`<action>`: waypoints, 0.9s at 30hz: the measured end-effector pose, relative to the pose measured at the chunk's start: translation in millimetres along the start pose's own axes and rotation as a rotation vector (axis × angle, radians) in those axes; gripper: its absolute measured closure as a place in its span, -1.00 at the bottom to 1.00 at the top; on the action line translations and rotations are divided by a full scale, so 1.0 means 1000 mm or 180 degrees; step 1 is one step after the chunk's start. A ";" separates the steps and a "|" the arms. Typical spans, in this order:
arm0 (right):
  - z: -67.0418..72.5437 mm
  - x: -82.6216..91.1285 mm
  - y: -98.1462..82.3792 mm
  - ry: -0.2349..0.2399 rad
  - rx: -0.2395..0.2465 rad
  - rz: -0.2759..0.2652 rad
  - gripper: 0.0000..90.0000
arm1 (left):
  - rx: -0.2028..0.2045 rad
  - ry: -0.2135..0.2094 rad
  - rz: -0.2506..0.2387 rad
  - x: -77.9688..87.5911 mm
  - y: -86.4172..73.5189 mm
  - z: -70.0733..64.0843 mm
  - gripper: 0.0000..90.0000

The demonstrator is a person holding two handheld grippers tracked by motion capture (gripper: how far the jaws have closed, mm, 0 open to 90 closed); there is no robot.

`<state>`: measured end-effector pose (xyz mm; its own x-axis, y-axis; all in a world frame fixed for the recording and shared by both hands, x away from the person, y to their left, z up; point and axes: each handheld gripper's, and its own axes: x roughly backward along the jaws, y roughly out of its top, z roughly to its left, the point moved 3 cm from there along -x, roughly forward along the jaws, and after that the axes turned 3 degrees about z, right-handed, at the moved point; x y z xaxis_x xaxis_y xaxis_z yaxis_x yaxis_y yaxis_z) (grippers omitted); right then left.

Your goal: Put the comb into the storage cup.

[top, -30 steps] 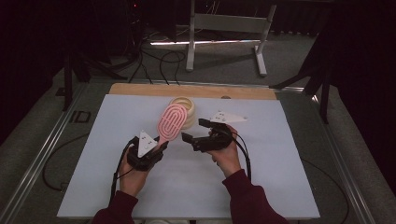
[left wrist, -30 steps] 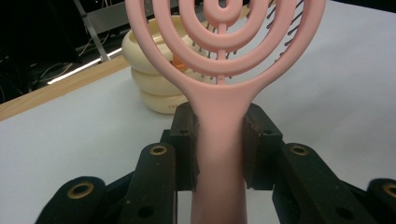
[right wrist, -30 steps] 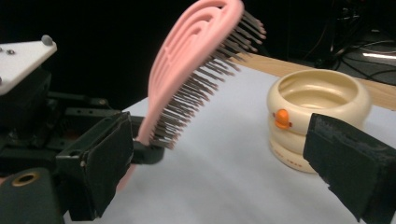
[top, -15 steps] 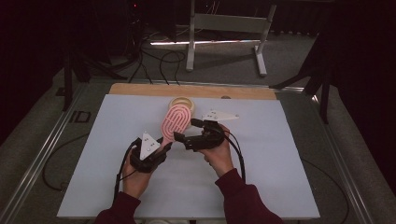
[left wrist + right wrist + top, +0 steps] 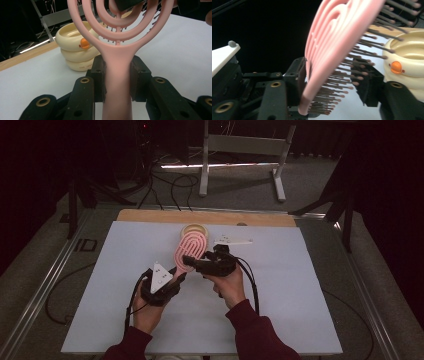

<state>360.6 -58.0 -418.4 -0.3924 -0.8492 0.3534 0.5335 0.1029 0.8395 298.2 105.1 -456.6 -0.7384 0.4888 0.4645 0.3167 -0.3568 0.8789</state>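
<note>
A person stands at a white surface (image 5: 125, 320) with a gripper in each hand. The left gripper (image 5: 172, 279) grasps the handle of a pink hairbrush (image 5: 190, 249), its fingers (image 5: 98, 78) clamped flat on both sides of the handle, which holds the brush steady in the air with its oval head pointing away from the person. The right gripper (image 5: 187, 261) comes in from the side. Its jaws have just been closing and now straddle the brush head: one finger (image 5: 295, 77) lies against the smooth pink back, the other (image 5: 368, 82) meets the bristle tips. Whether it presses firmly enough to count as a hold is hard to tell. This looks like a handover of the brush from one gripper to the other, or a second hold to steady it.

Just beyond the fingertips stands a cream, ringed container (image 5: 75, 48) with a small orange knob on its side. It is open at the top, and its contents cannot be made out.
</note>
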 end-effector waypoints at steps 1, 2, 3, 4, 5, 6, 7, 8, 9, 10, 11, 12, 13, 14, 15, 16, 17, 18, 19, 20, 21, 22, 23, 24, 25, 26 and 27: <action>0.000 -0.001 0.000 -0.0002 -0.0015 0.0004 0.11 | -0.0003 -0.0006 0.0002 0.000 0.000 -0.001 0.55; 0.000 -0.001 0.000 -0.0006 -0.0026 0.0001 0.17 | -0.0013 -0.0004 -0.0002 0.000 0.001 -0.001 0.55; 0.000 -0.002 0.000 0.0006 -0.0045 -0.0001 0.21 | -0.0017 -0.0003 -0.0004 0.000 0.001 -0.002 0.55; 0.001 -0.002 0.000 0.0027 -0.0059 -0.0001 0.28 | -0.0017 -0.0006 0.0001 0.000 0.001 -0.002 0.55; 0.001 -0.003 0.000 0.0039 -0.0068 -0.0011 0.30 | -0.0012 -0.0002 -0.0002 0.000 0.001 -0.003 0.55; 0.002 -0.003 0.000 0.0036 -0.0076 -0.0026 0.31 | -0.0005 -0.0005 -0.0007 0.000 0.001 -0.002 0.55; 0.002 -0.003 0.000 0.0036 -0.0076 -0.0026 0.31 | -0.0005 -0.0005 -0.0007 0.000 0.001 -0.002 0.55; 0.003 -0.003 0.000 0.0045 -0.0094 -0.0040 0.34 | -0.0003 -0.0003 -0.0006 0.000 0.001 -0.002 0.55; 0.003 -0.003 0.000 0.0059 -0.0103 -0.0042 0.35 | 0.0000 -0.0003 -0.0005 0.000 0.001 -0.002 0.55; 0.003 -0.004 0.000 0.0101 -0.0120 -0.0038 0.37 | 0.0005 -0.0001 -0.0002 0.000 0.001 -0.001 0.56; 0.003 -0.004 0.000 0.0136 -0.0135 -0.0042 0.39 | 0.0011 -0.0001 -0.0001 0.000 0.001 -0.001 0.55; 0.004 -0.004 0.000 0.0154 -0.0160 -0.0036 0.39 | 0.0009 0.0000 -0.0001 0.000 0.001 -0.001 0.56; 0.004 -0.005 0.000 0.0167 -0.0189 -0.0035 0.40 | 0.0011 -0.0006 0.0002 0.000 0.000 -0.001 0.56; 0.004 -0.005 0.000 0.0171 -0.0201 -0.0030 0.41 | 0.0011 -0.0010 0.0006 0.000 0.000 -0.001 0.56; 0.004 -0.005 -0.001 0.0169 -0.0206 -0.0024 0.41 | 0.0015 -0.0016 0.0005 0.000 0.000 -0.001 0.56; 0.005 -0.005 -0.001 0.0162 -0.0206 -0.0022 0.41 | 0.0015 -0.0018 0.0002 0.000 0.000 -0.001 0.55; 0.005 -0.005 -0.001 0.0165 -0.0215 -0.0028 0.41 | 0.0015 -0.0016 -0.0001 0.000 0.000 -0.001 0.55; 0.005 -0.005 0.000 0.0168 -0.0222 -0.0033 0.41 | 0.0016 -0.0018 -0.0004 0.000 0.000 -0.001 0.55; 0.005 -0.005 0.000 0.0171 -0.0221 -0.0036 0.42 | 0.0014 -0.0020 -0.0007 0.000 0.001 -0.001 0.55; 0.005 -0.004 0.000 0.0172 -0.0221 -0.0039 0.42 | 0.0008 -0.0015 -0.0009 0.000 0.001 -0.001 0.55; 0.006 -0.004 0.000 0.0169 -0.0217 -0.0039 0.42 | 0.0007 -0.0015 -0.0008 0.000 0.001 -0.001 0.55; 0.006 -0.004 0.000 0.0172 -0.0206 -0.0035 0.42 | 0.0007 -0.0017 -0.0010 0.000 0.001 -0.001 0.54; 0.006 -0.004 0.000 0.0169 -0.0195 -0.0034 0.42 | 0.0007 -0.0014 -0.0015 0.000 0.001 -0.001 0.54; 0.007 -0.004 0.000 0.0170 -0.0180 -0.0038 0.42 | -0.0001 -0.0015 -0.0019 0.000 0.001 -0.001 0.53; 0.007 -0.004 0.000 0.0167 -0.0172 -0.0035 0.42 | -0.0012 -0.0020 -0.0018 0.000 0.001 -0.002 0.53; 0.007 -0.004 0.000 0.0158 -0.0166 -0.0033 0.42 | -0.0019 -0.0024 -0.0025 0.000 0.001 -0.002 0.52; 0.007 -0.004 0.000 0.0149 -0.0166 -0.0033 0.42 | -0.0017 -0.0031 -0.0026 0.000 0.001 -0.002 0.50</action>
<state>356.6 -50.7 -417.0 -0.3633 -0.8734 0.3243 0.5684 0.0680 0.8199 296.9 103.4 -455.9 -0.7352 0.4994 0.4583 0.3074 -0.3570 0.8821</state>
